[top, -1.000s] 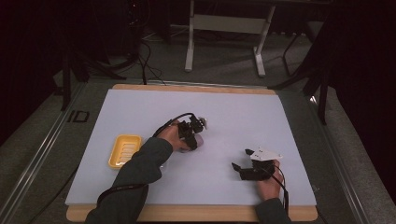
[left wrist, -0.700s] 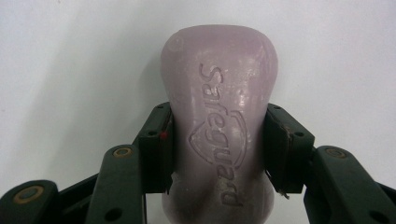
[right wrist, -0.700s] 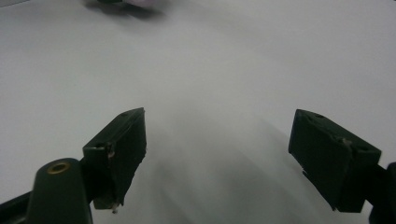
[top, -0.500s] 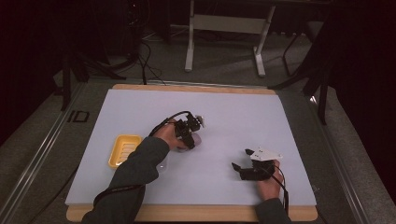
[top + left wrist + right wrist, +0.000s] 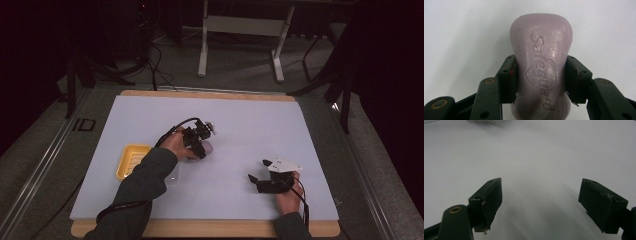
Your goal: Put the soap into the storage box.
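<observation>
A pale lilac bar of soap [image 5: 541, 65] stamped "Safeguard" lies on the white mat, and my left gripper [image 5: 541, 80] is shut on its narrow waist, both pads pressed against its sides. In the high view the left gripper [image 5: 199, 141] sits near the mat's middle with the soap [image 5: 207, 148] just past its tip. My right gripper [image 5: 257, 176] rests low at the front right, jaws wide open toward the left. Nothing lies between the right gripper's [image 5: 540, 200] fingers, just bare mat.
A yellow soap dish [image 5: 131, 160] sits at the left of the mat [image 5: 250, 120], beside the left forearm. A clear lid or tray [image 5: 173, 175] lies partly under that sleeve. A wooden board edges the mat. A table frame stands beyond on the floor.
The left hand has shifted slightly toward the front left with the soap; the right gripper has stayed put.
</observation>
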`<state>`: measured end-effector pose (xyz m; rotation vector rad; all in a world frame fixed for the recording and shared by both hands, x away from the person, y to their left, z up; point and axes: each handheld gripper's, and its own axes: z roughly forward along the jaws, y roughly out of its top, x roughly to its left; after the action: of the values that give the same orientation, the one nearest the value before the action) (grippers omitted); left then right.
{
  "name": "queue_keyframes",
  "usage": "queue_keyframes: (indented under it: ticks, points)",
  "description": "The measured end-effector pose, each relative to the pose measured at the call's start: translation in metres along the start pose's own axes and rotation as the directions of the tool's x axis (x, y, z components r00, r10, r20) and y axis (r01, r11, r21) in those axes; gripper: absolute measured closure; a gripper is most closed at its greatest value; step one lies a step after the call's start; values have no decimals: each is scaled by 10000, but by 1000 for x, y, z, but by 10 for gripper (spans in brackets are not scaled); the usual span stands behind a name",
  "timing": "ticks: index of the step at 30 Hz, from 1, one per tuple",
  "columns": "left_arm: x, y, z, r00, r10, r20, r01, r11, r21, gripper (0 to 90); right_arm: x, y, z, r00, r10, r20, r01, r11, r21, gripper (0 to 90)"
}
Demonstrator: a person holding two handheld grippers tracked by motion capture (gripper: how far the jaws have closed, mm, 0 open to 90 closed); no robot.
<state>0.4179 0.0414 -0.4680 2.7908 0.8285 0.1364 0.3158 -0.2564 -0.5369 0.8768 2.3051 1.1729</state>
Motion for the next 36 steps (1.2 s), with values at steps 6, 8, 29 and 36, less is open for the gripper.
queue_keyframes:
  ticks: [6,8,29,36]
  points:
    - [2,-6,-5,9997,-255,-63,255,9997,-51,500,0,0,0,10000,11,1,-11,10000,-5,188]
    - [3,-9,-7,9995,-314,-93,314,9995,-81,500,0,0,0,10000,12,-1,-12,10000,-5,188]
    - [4,-30,-24,9960,-846,-288,825,9944,-657,500,0,0,0,10000,-2,-3,2,10000,-4,188]
    - [3,-38,-27,9954,-908,-318,885,9937,-680,500,0,0,0,10000,15,-3,-15,10000,-7,187]
